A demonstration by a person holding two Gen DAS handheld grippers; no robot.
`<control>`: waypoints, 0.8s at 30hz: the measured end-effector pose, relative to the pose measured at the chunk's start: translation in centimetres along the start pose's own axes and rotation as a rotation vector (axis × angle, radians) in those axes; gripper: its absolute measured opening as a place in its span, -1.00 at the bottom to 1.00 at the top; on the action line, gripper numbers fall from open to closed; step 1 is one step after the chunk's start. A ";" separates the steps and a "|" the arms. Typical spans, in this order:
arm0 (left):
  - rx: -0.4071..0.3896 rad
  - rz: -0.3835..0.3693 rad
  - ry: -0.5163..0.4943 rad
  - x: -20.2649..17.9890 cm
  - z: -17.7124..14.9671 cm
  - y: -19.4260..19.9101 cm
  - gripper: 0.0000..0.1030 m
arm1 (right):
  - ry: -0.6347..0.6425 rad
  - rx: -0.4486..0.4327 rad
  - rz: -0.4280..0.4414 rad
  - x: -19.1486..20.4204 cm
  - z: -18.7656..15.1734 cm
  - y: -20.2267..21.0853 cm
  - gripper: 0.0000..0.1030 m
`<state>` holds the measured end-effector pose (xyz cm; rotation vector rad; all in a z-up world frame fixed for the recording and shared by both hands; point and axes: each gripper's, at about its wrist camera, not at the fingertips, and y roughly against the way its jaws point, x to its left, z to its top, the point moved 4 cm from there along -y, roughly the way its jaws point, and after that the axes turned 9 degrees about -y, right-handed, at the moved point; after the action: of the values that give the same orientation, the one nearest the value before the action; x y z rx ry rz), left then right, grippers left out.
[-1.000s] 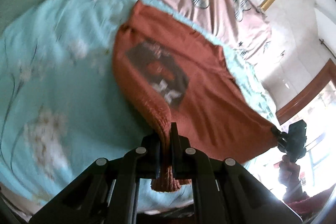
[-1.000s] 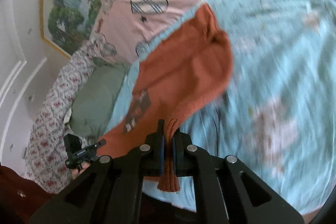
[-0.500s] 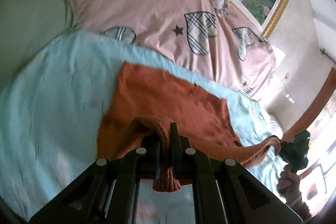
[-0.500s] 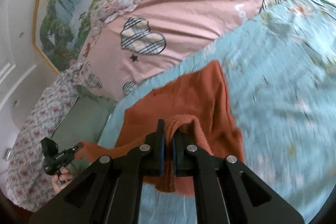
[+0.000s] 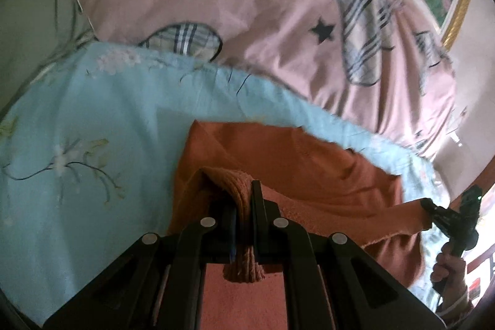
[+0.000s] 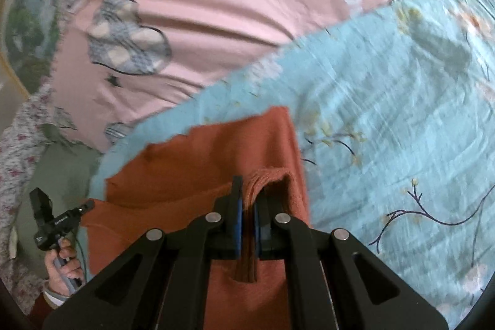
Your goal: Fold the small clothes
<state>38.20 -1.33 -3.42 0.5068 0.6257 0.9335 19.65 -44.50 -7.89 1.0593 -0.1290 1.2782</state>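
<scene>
Left wrist: left tool clamped on rust sweater, blue sheet beneath

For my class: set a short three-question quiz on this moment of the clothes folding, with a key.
1. True or false: the left gripper is shut on the rust-orange garment.
2. What lies directly under the garment? A) pink heart-print cover B) light blue floral sheet C) bare floor
3. Fill in: the right gripper pinches the garment's ribbed ____.

Key
1. True; ribbed knit sits pinched between its fingers.
2. B, the light blue floral sheet; the pink heart-print cover lies beyond it.
3. Edge.
</scene>
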 end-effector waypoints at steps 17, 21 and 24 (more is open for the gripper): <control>0.159 -0.148 -0.129 -8.0 -9.7 -0.7 -0.02 | 0.441 0.310 0.003 7.5 -10.4 -2.1 -0.50; 0.199 -0.033 -0.246 -9.4 -9.1 -3.5 -0.02 | 0.406 0.270 -0.061 6.1 -6.2 -4.5 -0.61; 0.210 0.029 -0.258 -7.7 -5.9 -5.6 -0.24 | 0.339 0.146 -0.135 5.0 -1.4 -4.6 -0.61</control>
<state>33.93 -9.97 -9.21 0.8120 0.4844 0.8161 24.51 -39.57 -8.26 0.9423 0.2919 1.3398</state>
